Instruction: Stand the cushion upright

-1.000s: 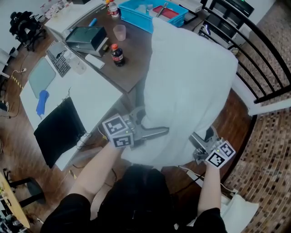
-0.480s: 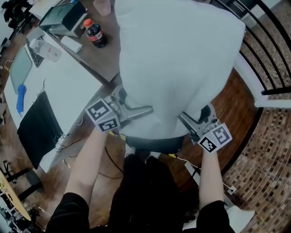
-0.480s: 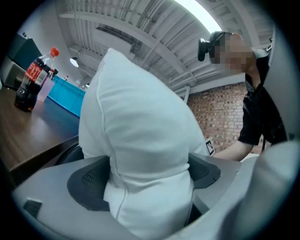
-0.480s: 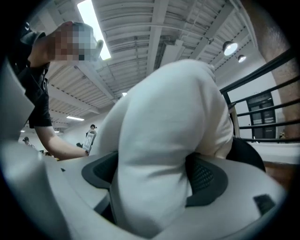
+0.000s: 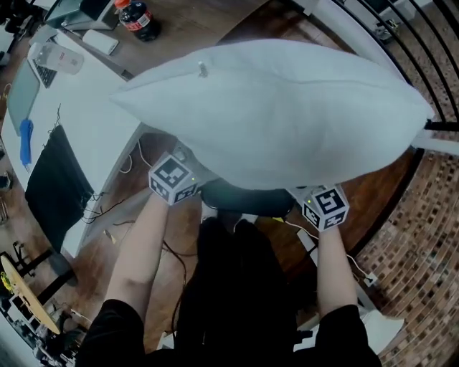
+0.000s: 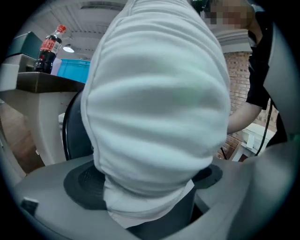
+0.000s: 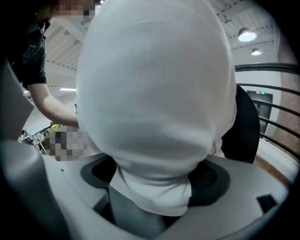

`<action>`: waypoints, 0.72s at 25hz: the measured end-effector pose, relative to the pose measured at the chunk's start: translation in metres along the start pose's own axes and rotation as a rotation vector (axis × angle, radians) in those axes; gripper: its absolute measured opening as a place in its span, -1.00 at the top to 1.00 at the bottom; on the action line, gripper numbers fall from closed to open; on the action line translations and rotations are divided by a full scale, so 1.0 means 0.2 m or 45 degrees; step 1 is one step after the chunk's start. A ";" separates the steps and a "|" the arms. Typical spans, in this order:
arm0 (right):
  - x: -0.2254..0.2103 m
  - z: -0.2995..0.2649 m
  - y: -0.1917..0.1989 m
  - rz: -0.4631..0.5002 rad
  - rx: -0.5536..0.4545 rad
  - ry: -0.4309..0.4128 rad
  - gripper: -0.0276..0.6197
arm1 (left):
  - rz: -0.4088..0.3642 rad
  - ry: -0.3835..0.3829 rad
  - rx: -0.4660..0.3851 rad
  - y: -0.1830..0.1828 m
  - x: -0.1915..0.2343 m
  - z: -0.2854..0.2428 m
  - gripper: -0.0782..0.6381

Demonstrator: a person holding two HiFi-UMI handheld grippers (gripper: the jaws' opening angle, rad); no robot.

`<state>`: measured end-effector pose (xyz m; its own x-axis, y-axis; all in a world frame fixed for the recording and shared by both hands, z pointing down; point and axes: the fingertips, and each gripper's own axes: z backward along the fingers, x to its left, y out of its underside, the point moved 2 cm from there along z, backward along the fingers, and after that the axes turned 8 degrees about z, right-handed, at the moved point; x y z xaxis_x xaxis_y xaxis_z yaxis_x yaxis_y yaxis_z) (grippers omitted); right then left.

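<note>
The white cushion filled the middle of the head view, its long side running from left to right, with a small zip tab near its upper left. Below it, at the centre, I could see the rim of a dark chair seat. Whether the cushion's lower edge sat on that seat, I could not tell.

In the left gripper view the left tongs had the cushion's lower corner between them. Their jaws had just been opening, yet both dark pads lay against the fabric, which was squeezed narrow there and bulged tall above. The right tongs showed the same in their own view: jaws just widened, the cushion's other corner pinched between the pads, and the white bulk rising to the top of the frame.

At the upper left of the head view stood a white tabletop with a black cloth hanging off its edge. A cola bottle stood on the brown tabletop beyond it.
</note>
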<state>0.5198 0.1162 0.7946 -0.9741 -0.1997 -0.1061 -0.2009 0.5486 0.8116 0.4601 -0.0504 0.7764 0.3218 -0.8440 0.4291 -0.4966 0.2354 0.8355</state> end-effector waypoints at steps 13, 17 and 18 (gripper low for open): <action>-0.01 0.04 0.09 -0.178 0.207 0.253 -0.56 | 0.072 -0.212 0.075 0.05 0.02 0.09 -0.67; 0.04 0.10 0.13 -0.243 0.385 0.330 -0.51 | 0.132 -0.298 0.214 0.06 -0.01 0.14 -0.63; 0.06 0.12 0.12 -0.248 0.403 0.338 -0.51 | 0.154 -0.308 0.243 0.04 -0.02 0.16 -0.63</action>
<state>0.5015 0.1466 0.7990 -0.8628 -0.5025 -0.0549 -0.4399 0.6928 0.5714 0.4281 -0.0613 0.7710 0.0620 -0.9108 0.4081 -0.6689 0.2656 0.6943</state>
